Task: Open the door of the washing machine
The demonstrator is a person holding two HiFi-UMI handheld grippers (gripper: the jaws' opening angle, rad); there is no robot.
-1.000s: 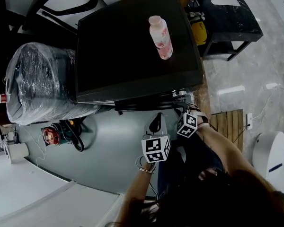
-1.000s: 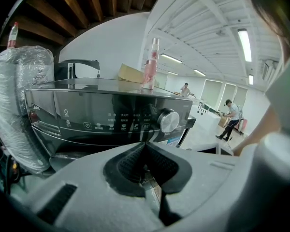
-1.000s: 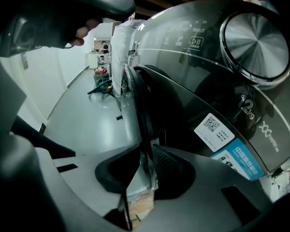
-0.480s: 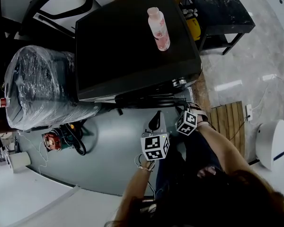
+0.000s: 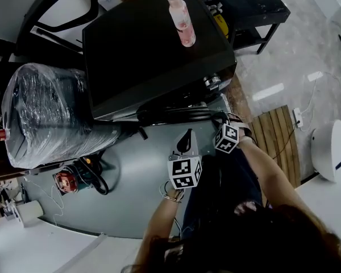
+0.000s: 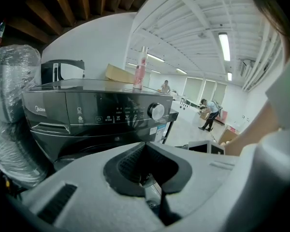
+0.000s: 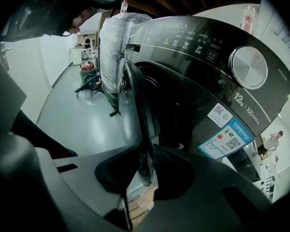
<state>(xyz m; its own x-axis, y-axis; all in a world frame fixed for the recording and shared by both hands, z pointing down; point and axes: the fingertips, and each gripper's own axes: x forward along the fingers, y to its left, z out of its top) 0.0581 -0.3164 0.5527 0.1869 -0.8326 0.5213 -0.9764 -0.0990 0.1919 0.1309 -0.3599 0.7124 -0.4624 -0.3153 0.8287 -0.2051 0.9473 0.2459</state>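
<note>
- Fingers (image 7: 170,175) of right gripper (image 7: 144,153): clamped on the free rim of the door (image 7: 135,100), one pad on each side.
- Door: ajar, swung off the front of the washing machine (image 7: 208,95), seen edge-on in the right gripper view.
- Left gripper (image 6: 146,146): jaws together, nothing between them; just beside the right gripper, clear of the machine, facing its control panel (image 6: 111,112).
- Pink bottle (image 5: 181,20): upright on the machine's top.
- Plastic-wrapped bundle (image 5: 45,112): just beside the machine.
</note>
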